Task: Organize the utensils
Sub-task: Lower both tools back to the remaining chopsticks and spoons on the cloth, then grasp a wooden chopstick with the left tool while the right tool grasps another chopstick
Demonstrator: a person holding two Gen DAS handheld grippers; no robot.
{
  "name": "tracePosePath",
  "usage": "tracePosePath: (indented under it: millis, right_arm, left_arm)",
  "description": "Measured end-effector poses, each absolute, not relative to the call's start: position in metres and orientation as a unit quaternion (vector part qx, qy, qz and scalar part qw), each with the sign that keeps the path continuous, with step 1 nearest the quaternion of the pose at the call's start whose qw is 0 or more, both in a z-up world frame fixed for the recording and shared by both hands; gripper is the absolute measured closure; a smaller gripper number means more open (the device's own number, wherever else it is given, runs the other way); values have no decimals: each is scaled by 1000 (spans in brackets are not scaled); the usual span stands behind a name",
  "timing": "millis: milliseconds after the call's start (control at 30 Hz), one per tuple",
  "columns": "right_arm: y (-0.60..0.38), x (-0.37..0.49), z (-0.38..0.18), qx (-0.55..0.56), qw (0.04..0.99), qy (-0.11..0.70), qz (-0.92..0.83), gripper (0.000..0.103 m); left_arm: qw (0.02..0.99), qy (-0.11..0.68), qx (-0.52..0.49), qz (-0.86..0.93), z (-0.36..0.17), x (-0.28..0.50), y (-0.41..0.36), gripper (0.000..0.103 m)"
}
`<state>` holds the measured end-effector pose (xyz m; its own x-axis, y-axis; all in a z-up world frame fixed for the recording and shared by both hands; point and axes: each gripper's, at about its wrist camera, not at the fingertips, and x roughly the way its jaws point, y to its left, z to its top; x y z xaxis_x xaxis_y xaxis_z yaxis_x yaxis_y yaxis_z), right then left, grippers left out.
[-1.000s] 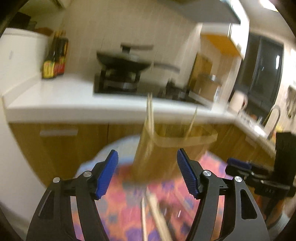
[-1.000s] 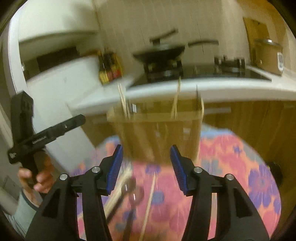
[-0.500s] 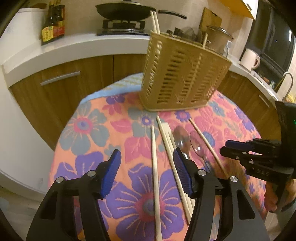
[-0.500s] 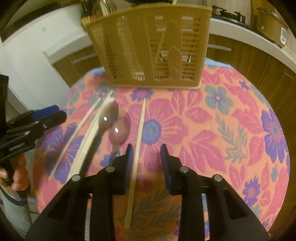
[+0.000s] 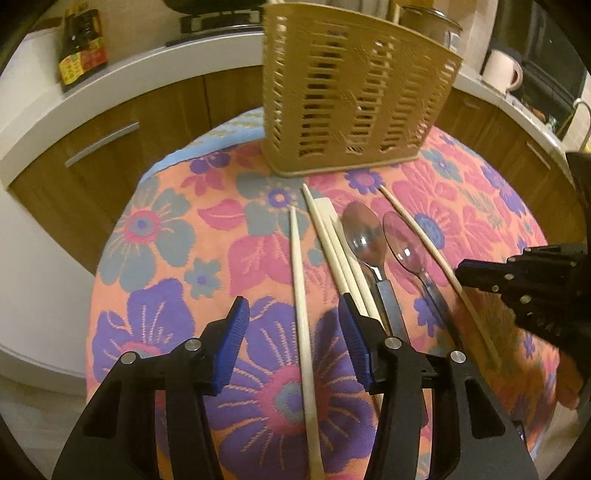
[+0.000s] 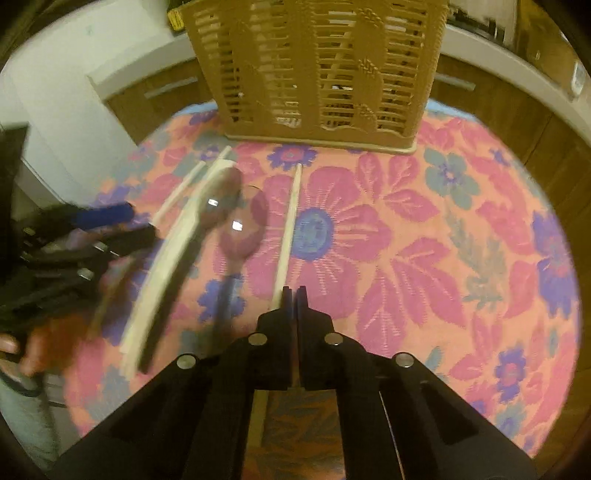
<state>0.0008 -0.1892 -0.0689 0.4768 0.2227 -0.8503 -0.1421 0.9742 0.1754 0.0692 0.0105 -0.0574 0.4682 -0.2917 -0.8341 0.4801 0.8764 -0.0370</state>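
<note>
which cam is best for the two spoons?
Left wrist: both spoons lie sharp, bowls and handles visible, side by side between chopsticks. Right wrist shows them motion-blurred at left, handles hard to make out.

Your left wrist camera looks steeply down along its gripper [image 5: 293,334] at the floral bench [image 5: 155,240], close in. Your right wrist camera does likewise from further right. Both face the slatted basket [image 5: 354,99] and share the spoons [image 5: 364,232] and chopsticks.

Home kitchen: stove [image 5: 218,22], wooden cabinets [image 5: 110,122], probably a kettle [image 5: 502,70].
</note>
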Motion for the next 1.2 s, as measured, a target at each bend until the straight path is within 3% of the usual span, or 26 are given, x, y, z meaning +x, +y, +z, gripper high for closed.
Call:
tracePosePath:
  millis: [167,400,600,900,1033,1100,1200]
  right_arm:
    - [-191,3,-61,56,858,497,121,101]
    - [-181,15,-65,28,849,514,120,100]
    - [-189,18,-63,36,848,514,120,74]
    - [-163,34,-65,-37,837,540,83,76]
    - [-151,46,-64,-57,825,556,87,96]
    - [-156,50,-64,-48,818,565,94,99]
    - [-168,47,-63,-37,815,569,105,99]
  left_arm:
    - [848,467,133,-212,-62,70,4,61]
    - [843,473,137,-216,-60,73,3,61]
    - [836,480,130,-232,-58,78,3,61]
    - [816,499,184,-229,-59,89,-17,64]
    - [801,504,208,-248,-57,87,-28,83]
    - [800,503,215,-249,-57,85,-30,95]
    - [805,499,207,-245,-57,83,-26,99]
